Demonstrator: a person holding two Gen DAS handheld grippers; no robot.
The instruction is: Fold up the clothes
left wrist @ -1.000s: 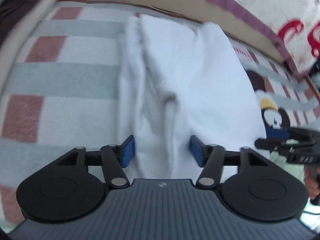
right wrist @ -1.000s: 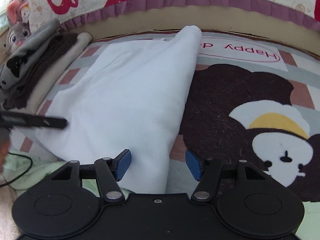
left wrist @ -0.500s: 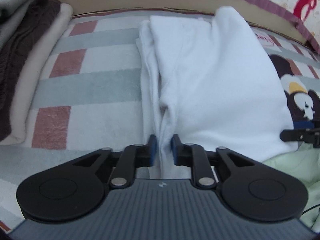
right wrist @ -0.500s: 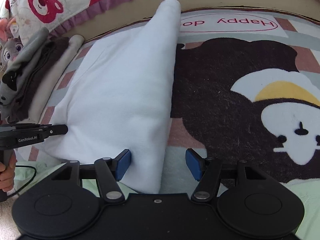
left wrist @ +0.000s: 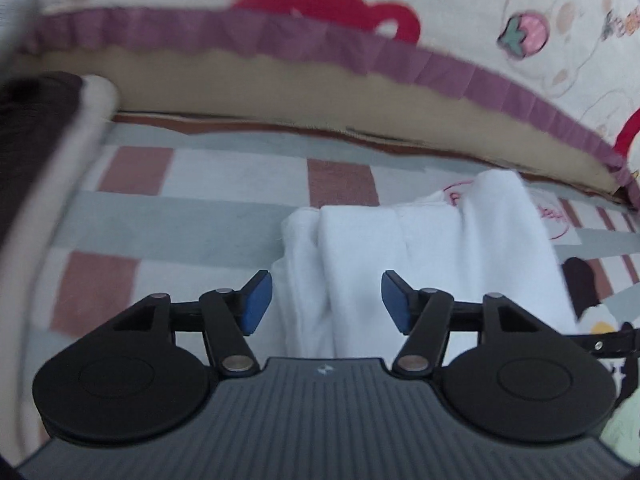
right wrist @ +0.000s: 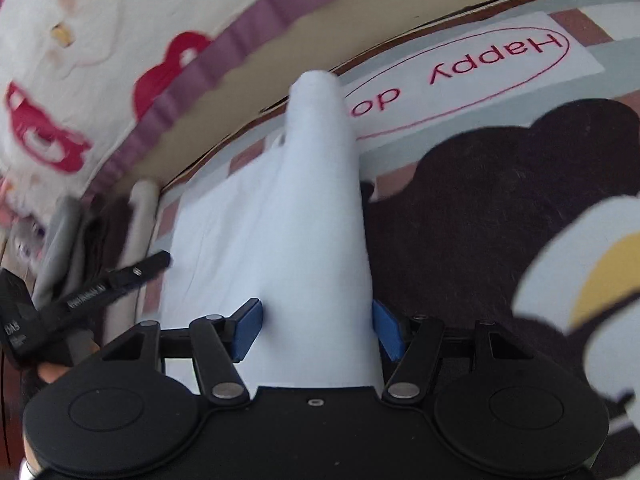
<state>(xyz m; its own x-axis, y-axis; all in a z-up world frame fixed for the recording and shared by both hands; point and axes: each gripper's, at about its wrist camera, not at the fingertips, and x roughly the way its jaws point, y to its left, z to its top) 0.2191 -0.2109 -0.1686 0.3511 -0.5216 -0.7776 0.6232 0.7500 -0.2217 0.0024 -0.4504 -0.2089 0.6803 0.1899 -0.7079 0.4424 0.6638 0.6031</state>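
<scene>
The left gripper point(left wrist: 327, 300), jaws just reopened, is straddling the folded white cotton garment point(left wrist: 420, 256) unclenched; the right gripper point(right wrist: 316, 330) is gaping around its raised fold on the patterned mat point(right wrist: 500, 208); final folding seemingly remaining

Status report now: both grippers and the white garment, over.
Left gripper open, just released. Right gripper open, astride white garment ridge. Nothing blocking.

A checked rug point(left wrist: 224, 216) in pink, grey and white carries everything, with a dark cartoon bear point(right wrist: 500, 208) and a "Happy" label point(right wrist: 472, 76) printed on it. A white garment point(left wrist: 404, 256), partly folded, lies on it. At nine o'clock a stack of folded clothes point(left wrist: 44, 136) rests on its edge.
</scene>
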